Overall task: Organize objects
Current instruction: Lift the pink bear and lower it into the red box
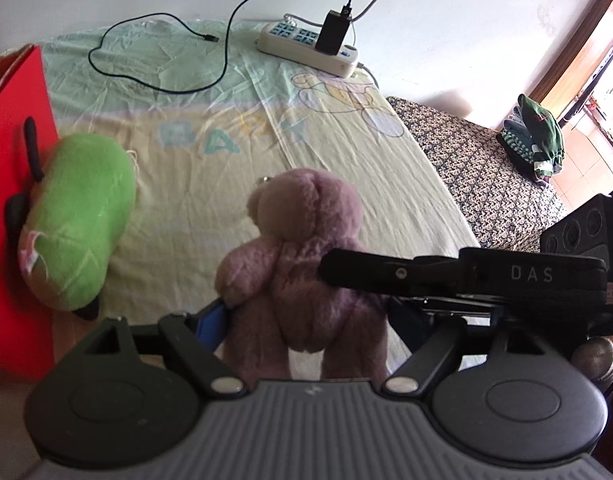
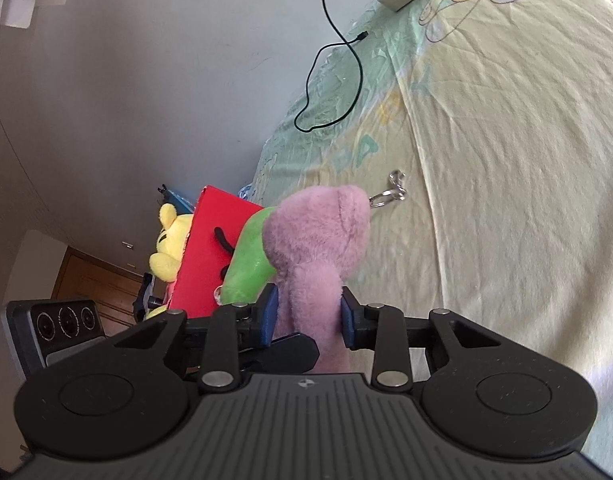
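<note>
The right gripper (image 2: 306, 314) pinches the pink plush bear (image 2: 318, 248) beside the red cardboard box (image 2: 214, 248); the left gripper (image 1: 306, 316) stands spread around it. The soft bear may slip out.

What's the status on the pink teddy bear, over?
Right gripper shut on pink teddy bear. Left gripper fingers flank the bear's body, grip unclear. Green plush leans against red box. Path clear.
</note>
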